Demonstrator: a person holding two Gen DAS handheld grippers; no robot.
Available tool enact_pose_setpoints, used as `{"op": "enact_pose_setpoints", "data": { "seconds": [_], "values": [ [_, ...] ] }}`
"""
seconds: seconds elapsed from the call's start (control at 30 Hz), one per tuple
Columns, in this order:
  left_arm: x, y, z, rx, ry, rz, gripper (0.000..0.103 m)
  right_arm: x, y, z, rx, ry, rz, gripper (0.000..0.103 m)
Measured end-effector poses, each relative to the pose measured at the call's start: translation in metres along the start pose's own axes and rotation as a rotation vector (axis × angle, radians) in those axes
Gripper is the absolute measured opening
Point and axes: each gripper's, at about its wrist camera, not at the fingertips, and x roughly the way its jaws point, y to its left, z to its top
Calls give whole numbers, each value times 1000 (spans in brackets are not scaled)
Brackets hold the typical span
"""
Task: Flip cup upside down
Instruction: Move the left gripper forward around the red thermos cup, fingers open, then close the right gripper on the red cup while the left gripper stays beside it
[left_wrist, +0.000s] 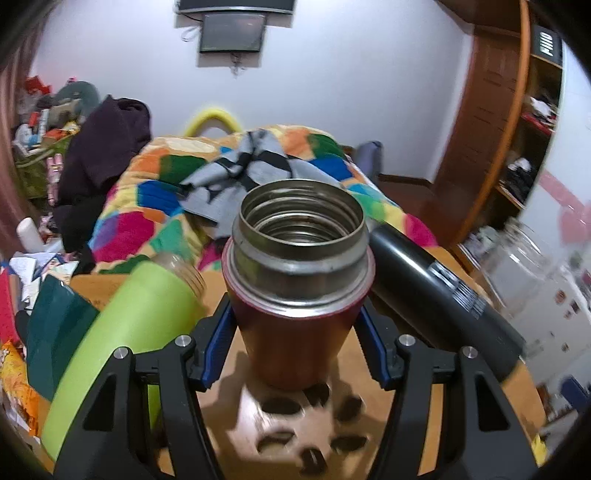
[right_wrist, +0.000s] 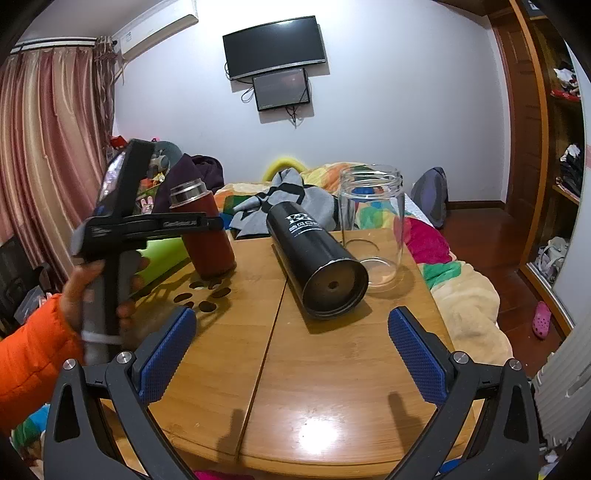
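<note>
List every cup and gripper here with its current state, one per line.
Red cup: mouth up, tilted, gripped at mid-body, base at the table.
Black cup: lying on its side, base toward the right wrist camera.
Glass jar: upright, open, looks empty.
Green cup: lying on its side.
Left gripper: jaws closed on the red cup.
Right gripper: jaws wide open, holding nothing.

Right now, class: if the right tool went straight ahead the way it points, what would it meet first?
Most likely the black flask lying on the wooden table, its open end facing the open right tool. The glass jar stands beyond. Depth is uncertain.
</note>
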Motion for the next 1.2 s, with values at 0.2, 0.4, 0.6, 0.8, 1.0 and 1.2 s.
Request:
{"op": "enact_pose_setpoints", "data": {
  "seconds": [0.2,0.4,0.6,0.8,1.0,1.2],
  "values": [
    [-39,-21,-25,75,46,-121,62,-1,9,-3,-37,-3,28,103],
    [-72,-33,-45,99,115,-231,62,-4,26,-7,-105,-13,75,103],
    [-78,-31,-57,39,254,-334,62,-11,36,-9,-144,-24,128,103],
    [-86,-31,-60,52,255,-308,62,-1,42,-10,-160,2,185,103],
    [-84,-38,-61,98,228,-261,62,38,53,-11,-201,101,260,103],
    [-83,-41,-61,118,211,-258,62,55,60,-11,-205,87,312,98]
  ]
}}
